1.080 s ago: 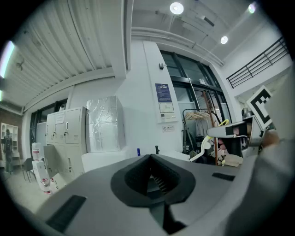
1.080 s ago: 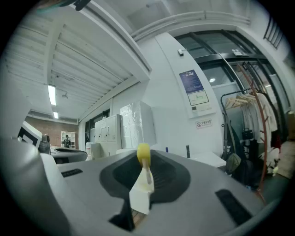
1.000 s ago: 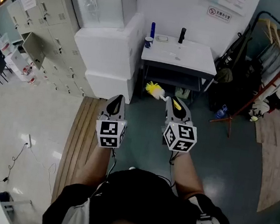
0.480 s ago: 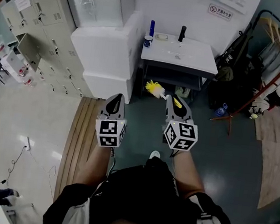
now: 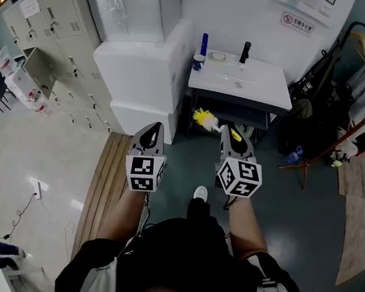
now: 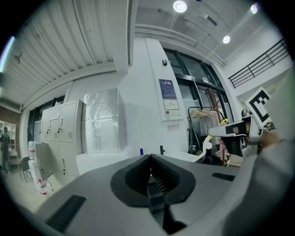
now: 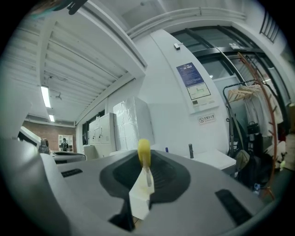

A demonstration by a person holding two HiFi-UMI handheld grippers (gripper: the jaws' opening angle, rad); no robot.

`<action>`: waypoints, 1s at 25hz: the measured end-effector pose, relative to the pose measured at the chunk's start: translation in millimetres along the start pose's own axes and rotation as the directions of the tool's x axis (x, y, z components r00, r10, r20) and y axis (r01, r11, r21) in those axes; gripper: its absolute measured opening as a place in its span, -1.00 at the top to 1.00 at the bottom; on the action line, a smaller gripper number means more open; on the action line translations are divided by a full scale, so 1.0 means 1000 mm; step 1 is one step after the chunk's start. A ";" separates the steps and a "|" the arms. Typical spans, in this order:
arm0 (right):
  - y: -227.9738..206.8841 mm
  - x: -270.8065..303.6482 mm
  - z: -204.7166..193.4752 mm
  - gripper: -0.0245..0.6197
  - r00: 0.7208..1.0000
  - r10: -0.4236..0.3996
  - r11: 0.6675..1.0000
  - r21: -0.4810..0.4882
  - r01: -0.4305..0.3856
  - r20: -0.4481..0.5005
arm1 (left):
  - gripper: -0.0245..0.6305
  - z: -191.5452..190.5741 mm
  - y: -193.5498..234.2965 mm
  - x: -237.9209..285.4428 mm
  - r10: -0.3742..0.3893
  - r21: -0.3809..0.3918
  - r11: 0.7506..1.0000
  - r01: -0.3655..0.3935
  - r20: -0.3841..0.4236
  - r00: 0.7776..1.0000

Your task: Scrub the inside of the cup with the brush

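The right gripper clamps the yellow brush by its handle; the left gripper is closed, empty. The cup stands at the far left corner of the desk, where a clumsy grab could tip it off.

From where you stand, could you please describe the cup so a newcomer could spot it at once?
Find the white table against the far wall. The cup stands at its back left corner, beside a tall blue bottle. It is short and squat, whereas the blue bottle and the black bottle are tall and slim.
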State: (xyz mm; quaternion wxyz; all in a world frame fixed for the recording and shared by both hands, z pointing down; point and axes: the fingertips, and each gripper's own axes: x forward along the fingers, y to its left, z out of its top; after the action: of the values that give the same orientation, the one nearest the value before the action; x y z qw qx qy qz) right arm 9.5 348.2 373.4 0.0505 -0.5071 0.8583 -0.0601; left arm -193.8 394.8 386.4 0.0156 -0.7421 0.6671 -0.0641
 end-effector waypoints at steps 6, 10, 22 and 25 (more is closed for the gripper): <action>-0.040 0.068 0.004 0.76 1.000 0.007 1.000 0.004 -0.007 -0.014 | 0.88 0.010 0.007 0.074 0.018 0.027 0.999 -0.018 0.005 1.000; -0.069 0.114 0.015 0.75 1.000 0.009 1.000 -0.001 -0.009 -0.020 | 0.88 0.020 0.009 0.125 0.019 0.016 1.000 -0.019 0.003 1.000; -0.147 0.229 0.019 0.75 0.998 0.035 0.999 -0.009 -0.035 -0.048 | 0.88 0.021 0.004 0.259 0.039 0.028 0.999 -0.038 -0.051 0.998; -0.158 0.250 0.017 0.75 0.997 0.059 0.998 -0.007 -0.060 -0.057 | 0.88 0.023 0.004 0.279 0.060 0.036 0.998 -0.058 -0.056 0.997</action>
State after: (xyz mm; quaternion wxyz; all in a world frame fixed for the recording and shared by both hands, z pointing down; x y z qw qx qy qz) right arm 28.3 52.7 375.1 0.0255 -0.4795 0.8744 -0.0691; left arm -167.0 116.0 383.7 0.0112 -0.7195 0.6877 -0.0962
